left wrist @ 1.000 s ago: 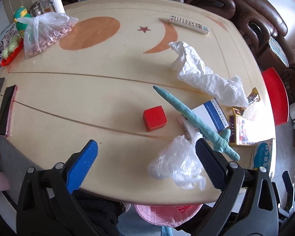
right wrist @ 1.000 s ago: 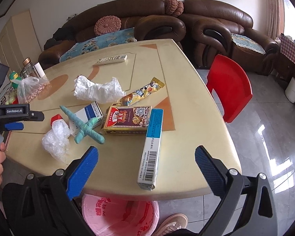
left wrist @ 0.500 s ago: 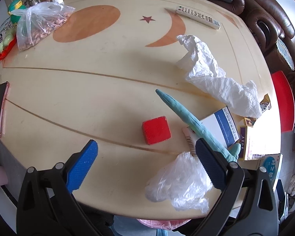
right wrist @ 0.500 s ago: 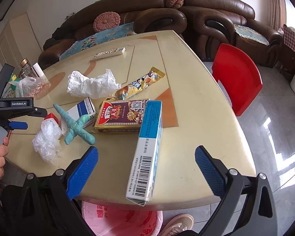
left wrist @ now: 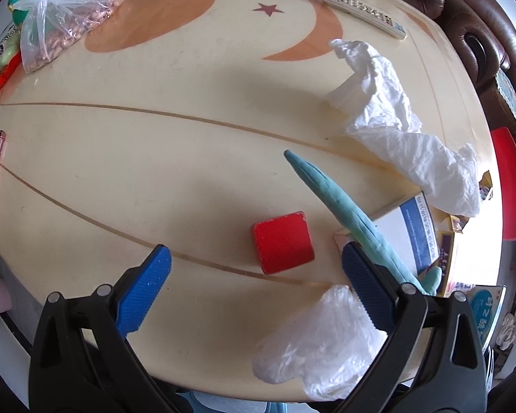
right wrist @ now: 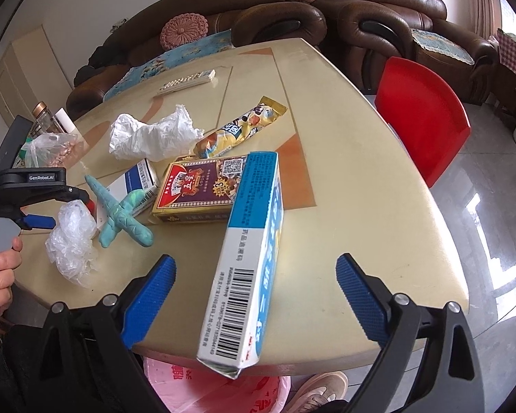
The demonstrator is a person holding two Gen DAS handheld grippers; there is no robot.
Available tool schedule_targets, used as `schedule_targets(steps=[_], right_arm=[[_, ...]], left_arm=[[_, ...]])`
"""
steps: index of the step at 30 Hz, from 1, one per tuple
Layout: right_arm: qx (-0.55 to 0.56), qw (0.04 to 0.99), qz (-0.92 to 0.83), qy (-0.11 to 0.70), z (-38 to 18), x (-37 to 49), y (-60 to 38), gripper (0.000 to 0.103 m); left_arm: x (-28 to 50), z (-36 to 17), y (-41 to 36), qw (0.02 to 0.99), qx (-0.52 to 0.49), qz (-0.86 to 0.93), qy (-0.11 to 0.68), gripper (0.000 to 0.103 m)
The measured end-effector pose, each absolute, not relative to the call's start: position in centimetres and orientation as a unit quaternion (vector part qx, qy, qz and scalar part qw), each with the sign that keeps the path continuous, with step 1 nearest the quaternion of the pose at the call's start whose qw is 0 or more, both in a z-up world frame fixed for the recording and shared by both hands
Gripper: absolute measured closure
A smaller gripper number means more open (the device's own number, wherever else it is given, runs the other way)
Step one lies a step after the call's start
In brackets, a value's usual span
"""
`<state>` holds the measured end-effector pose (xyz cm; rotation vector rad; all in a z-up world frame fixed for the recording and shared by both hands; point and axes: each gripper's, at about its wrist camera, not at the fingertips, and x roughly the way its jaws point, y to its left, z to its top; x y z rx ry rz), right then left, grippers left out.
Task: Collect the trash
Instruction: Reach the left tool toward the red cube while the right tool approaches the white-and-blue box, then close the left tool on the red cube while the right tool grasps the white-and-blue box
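Right tongs (right wrist: 254, 296): blue-padded jaws spread wide, just been narrowing a little; the long blue-and-white cardboard box (right wrist: 254, 241) lies between them, no pad touching it.
Left tongs (left wrist: 254, 285): jaws wide apart, gripping nothing, over the round cream table (left wrist: 154, 158).
Crumpled clear plastic bag (left wrist: 323, 340): at the table's near edge, under the left tongs' right-hand jaw.
Red block (left wrist: 282, 241): just beyond the pads.
Pink bin bag (right wrist: 203, 389): below the table edge.
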<state>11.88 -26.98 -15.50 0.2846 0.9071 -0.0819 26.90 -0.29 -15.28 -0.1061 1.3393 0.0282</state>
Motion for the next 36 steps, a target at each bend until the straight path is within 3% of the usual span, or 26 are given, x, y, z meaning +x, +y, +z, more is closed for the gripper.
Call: schedule_targets(steps=[3,5,12,20,27,35,36], right_arm=[[0.137,0.888,-0.041,0.436,-15.7,11.9,-27.1,0.014],[0.138,0.888,-0.042,0.436,-15.9,11.9,-27.3,0.025],[0.133,0.887,-0.041,0.441,-16.7,12.2,-27.1,0.046],[0.139,0.889,-0.04,0.434,-16.9,12.2,-27.4,0.047],[0.145,0.891,-0.039,0.429,-16.7,12.2,-27.7,0.048],[0.145,0.893,-0.035,0.425,-16.6,12.1,-27.6,0.048],[0.146,0.893,-0.035,0.425,-16.6,12.1,-27.6,0.048]], left_arm=[[27.2,-15.6,-0.2,0.781,-0.051,0.016,0.622,0.006],[27.3,-15.8,-0.1,0.779,-0.053,0.017,0.625,0.006],[28.1,-17.0,-0.2,0.77,-0.054,0.022,0.636,0.006],[29.2,-17.5,-0.4,0.772,-0.05,0.033,0.633,0.006],[30.1,-17.0,0.3,0.774,-0.056,0.046,0.629,0.027],[30.3,-16.6,-0.3,0.762,-0.086,0.035,0.641,0.028],[30.4,-16.6,-0.4,0.762,-0.087,0.039,0.64,0.033]])
